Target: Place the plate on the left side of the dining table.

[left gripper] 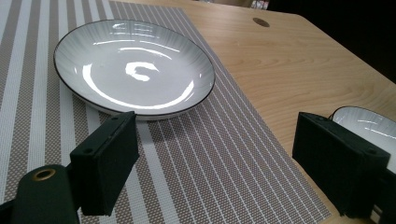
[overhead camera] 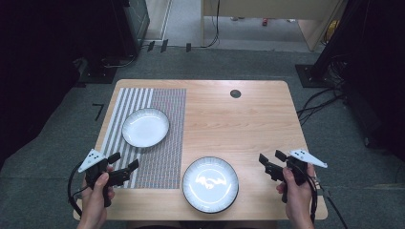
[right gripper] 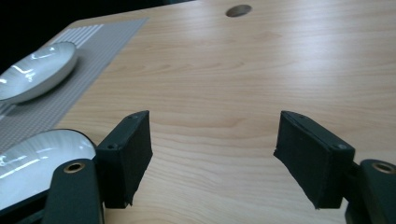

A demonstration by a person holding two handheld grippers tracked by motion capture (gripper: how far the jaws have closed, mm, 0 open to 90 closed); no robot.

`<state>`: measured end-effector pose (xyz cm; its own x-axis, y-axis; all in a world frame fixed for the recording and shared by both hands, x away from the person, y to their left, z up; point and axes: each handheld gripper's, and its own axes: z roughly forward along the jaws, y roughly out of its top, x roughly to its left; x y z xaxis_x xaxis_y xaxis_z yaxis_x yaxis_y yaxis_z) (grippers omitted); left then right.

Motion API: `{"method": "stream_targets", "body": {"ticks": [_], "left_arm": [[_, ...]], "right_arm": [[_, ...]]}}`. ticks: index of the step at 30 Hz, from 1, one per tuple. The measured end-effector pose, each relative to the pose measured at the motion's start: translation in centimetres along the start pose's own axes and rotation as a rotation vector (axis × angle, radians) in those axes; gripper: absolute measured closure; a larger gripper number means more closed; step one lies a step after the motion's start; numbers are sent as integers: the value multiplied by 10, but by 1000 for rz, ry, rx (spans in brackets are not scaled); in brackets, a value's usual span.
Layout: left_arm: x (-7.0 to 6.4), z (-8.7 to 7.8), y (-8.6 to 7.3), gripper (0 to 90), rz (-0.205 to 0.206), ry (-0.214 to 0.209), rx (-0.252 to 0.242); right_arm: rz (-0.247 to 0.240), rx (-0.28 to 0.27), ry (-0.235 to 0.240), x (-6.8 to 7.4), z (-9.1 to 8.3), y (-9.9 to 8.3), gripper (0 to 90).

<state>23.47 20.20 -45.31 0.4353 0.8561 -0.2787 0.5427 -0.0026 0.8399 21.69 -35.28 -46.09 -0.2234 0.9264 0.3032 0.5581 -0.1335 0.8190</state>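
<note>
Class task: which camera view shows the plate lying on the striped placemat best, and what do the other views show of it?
The left gripper view: the plate is close and whole, its dark rim and ribbed inside clear, resting on the striped placemat. The high view shows it whole but small. The right gripper view catches it from the side at the left edge.

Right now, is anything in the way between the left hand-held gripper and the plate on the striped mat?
Nothing visible. The left hand-held gripper is open and points at the plate, with only bare placemat between them.
</note>
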Motion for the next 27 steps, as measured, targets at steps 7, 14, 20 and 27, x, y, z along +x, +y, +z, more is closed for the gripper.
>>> {"method": "stream_targets", "body": {"ticks": [7, 14, 20, 27], "left_arm": [[15, -4, -13, 139, 0, 50, 6], [29, -9, -28, 131, 21, 100, 27], [45, -7, -42, 103, 99, 221, 54], [60, -12, -46, 94, 77, 238, 68]], "right_arm": [[8, -5, -61, -24, -11, -11, 268], [33, -16, -113, -49, -21, -22, 267], [58, -4, -133, -69, -28, -30, 250], [39, 25, -202, -87, -28, -40, 246]]}}
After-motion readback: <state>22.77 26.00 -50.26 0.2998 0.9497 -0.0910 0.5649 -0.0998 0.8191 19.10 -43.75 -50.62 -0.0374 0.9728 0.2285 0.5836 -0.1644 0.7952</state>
